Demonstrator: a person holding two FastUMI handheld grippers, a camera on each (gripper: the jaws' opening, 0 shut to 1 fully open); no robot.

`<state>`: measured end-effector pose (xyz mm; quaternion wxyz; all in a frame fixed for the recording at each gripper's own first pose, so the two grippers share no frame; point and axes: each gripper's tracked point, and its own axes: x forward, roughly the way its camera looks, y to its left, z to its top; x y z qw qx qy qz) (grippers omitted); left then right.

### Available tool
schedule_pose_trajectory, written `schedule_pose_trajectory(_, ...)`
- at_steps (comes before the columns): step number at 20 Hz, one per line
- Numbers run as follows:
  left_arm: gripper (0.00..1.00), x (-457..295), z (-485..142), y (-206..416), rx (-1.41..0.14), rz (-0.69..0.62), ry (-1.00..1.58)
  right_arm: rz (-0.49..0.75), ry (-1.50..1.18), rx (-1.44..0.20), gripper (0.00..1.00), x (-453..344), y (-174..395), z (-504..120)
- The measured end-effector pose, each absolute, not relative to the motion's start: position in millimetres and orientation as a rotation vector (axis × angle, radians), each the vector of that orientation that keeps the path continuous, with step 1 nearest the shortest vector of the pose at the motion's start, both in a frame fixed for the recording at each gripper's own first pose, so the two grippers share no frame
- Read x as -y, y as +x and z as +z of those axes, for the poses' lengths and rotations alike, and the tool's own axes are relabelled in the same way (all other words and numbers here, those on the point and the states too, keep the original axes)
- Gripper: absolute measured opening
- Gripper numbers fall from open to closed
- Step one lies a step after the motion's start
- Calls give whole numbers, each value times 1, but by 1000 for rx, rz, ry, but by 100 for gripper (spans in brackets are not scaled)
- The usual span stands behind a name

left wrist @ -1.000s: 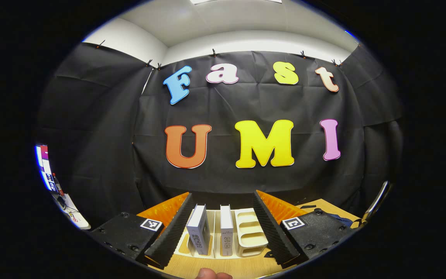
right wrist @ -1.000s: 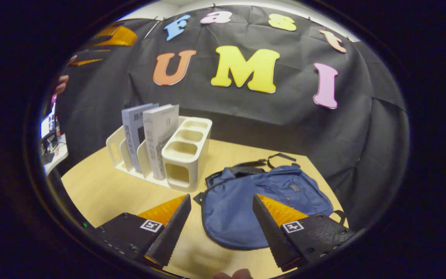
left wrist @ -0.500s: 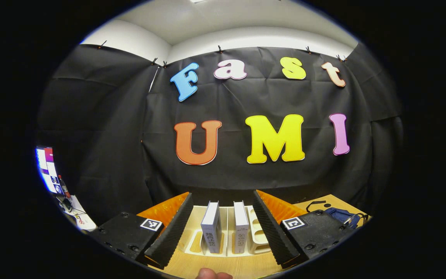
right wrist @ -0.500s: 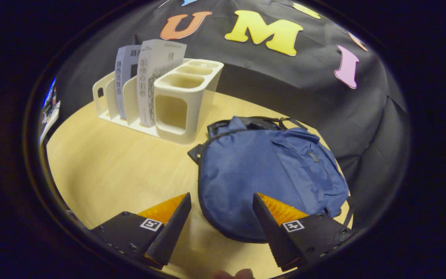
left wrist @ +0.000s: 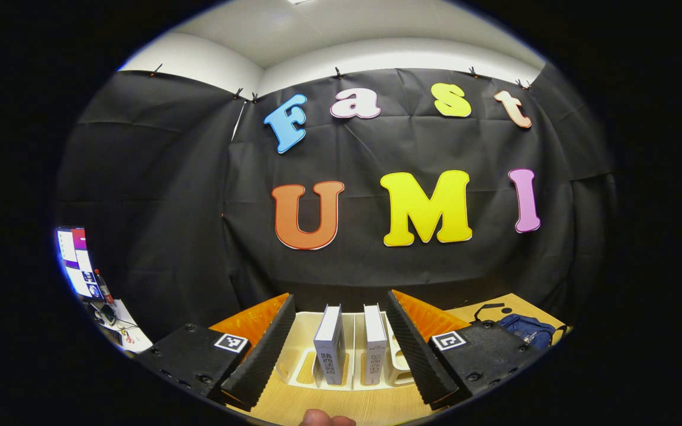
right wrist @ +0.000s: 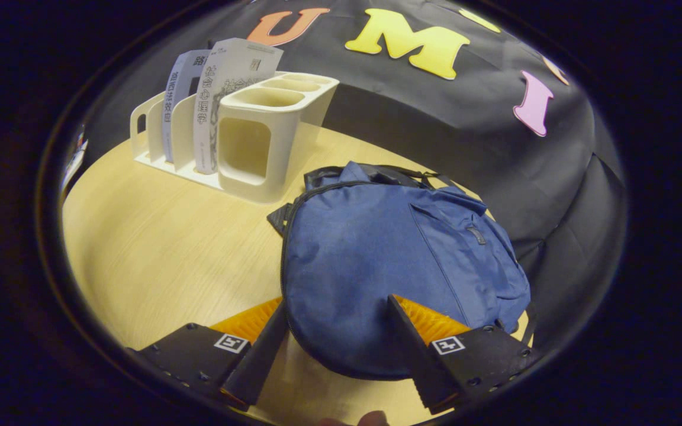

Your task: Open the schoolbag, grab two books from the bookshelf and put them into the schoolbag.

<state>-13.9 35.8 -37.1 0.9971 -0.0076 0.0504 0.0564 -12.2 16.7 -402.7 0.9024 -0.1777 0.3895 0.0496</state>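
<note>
— Which hand is near the bag?
— My right gripper. Its jaws are wide apart, holding nothing. The blue schoolbag lies flat right under them, stretching away from me, zipper along its left edge.
— The left gripper?
— Spread wide too, facing two books upright in the bookshelf.

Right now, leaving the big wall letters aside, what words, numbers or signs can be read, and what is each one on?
"社会心理学": printed down the white book.
Grey book: print down its spine, too blurred to read.
Left gripper and right gripper: square black-and-white code tags, no words.
Schoolbag: small tag on the pocket, too small to read.
Screen: too small to read.
</note>
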Motion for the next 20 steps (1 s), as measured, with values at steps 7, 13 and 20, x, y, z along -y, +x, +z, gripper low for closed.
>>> schedule_pose_trajectory(7, 96, -30, -37, -12, -102, 101, -25, 65, -330, -789, 35, -4, -2, -383)
schedule_pose_trajectory(13, 96, -28, -42, -6, -106, 87, -40, 84, -290, -822, 0, 1, -3, -369)
schedule_pose_trajectory(20, 96, -26, -46, 18, -124, 41, -10, 80, -272, -757, 0, 25, 10, -302)
